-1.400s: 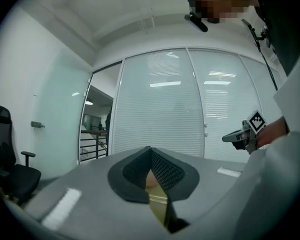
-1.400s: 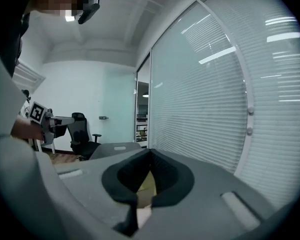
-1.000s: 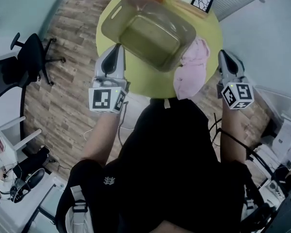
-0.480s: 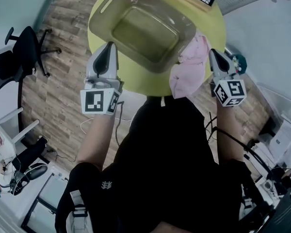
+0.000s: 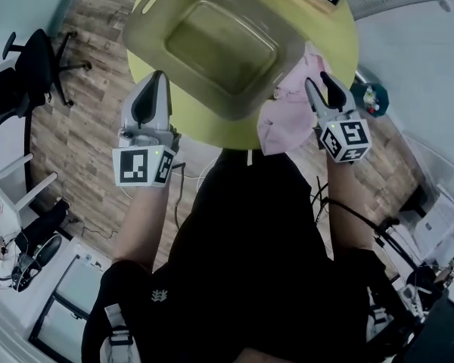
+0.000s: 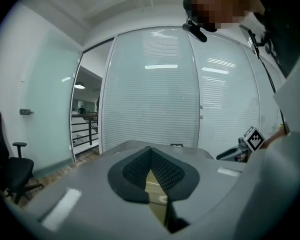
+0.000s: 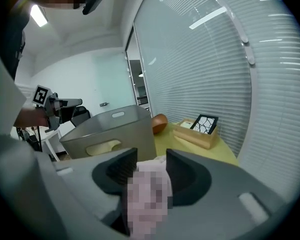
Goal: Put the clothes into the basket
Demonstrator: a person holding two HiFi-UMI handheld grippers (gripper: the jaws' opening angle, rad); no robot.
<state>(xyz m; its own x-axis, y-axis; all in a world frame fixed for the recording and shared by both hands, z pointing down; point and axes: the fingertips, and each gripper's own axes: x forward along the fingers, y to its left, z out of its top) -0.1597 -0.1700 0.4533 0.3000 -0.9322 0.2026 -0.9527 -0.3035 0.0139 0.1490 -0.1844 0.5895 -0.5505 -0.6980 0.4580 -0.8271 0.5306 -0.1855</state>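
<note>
One pink garment (image 5: 284,116) lies on the yellow table (image 5: 340,32) against the grey basket (image 5: 147,6), drooping over the edge. It looks soft, light and limp, so pinch a thick fold. Your right gripper (image 5: 320,82) has just been opening, its jaws narrowly apart with cloth between them, unpinched. Your left gripper (image 5: 154,80) is closed and empty. No readable writing anywhere.

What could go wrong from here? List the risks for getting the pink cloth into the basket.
1. The cloth hangs over the table edge. A shallow pinch by the right hand-held gripper, whose jaws have just been opening around it, may let it slide off.
2. The basket rim stands close beside it, so a low lift could snag there.
</note>
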